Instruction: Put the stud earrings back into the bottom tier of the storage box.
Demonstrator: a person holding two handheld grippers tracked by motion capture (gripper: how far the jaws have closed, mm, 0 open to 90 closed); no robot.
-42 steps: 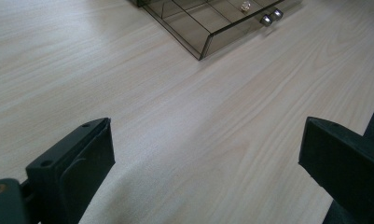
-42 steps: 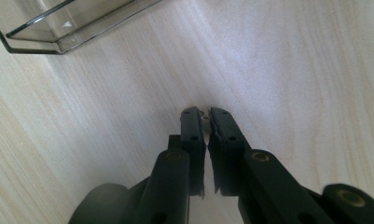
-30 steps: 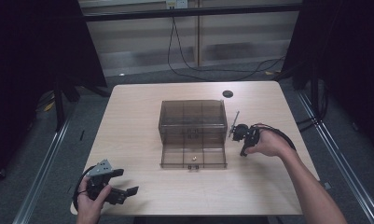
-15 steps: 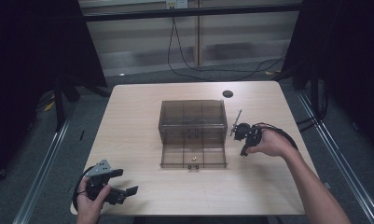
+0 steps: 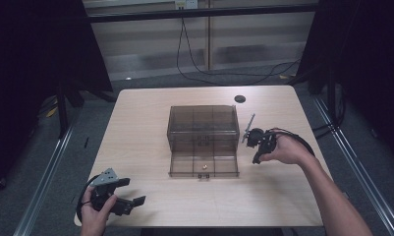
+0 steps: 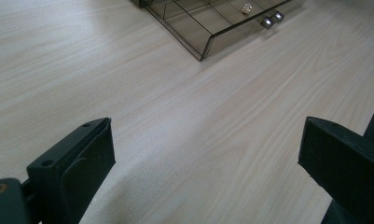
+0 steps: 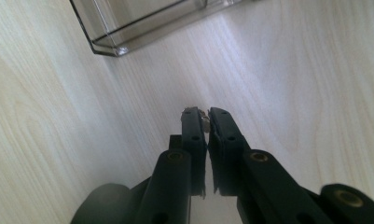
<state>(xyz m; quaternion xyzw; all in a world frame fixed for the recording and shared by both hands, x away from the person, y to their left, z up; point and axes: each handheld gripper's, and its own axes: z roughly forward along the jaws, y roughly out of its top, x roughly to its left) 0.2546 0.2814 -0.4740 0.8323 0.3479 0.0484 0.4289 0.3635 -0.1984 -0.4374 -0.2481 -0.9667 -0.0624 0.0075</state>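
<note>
A smoky see-through drawer box stands mid-table, its bottom drawer pulled toward me. A small pale bead lies in that drawer, near the front with two knobs. To the right of the box, my right gripper points down at the table. In the right gripper view it is shut on a tiny pale piece at its tips, close to a box corner. My left gripper rests at the near left, open over bare wood. Beyond it lie the drawer and bead.
A small black round disc lies near the table's far edge, right of centre. Cables trail on the floor behind the table. Bare wood stretches left of the box and along the near edge.
</note>
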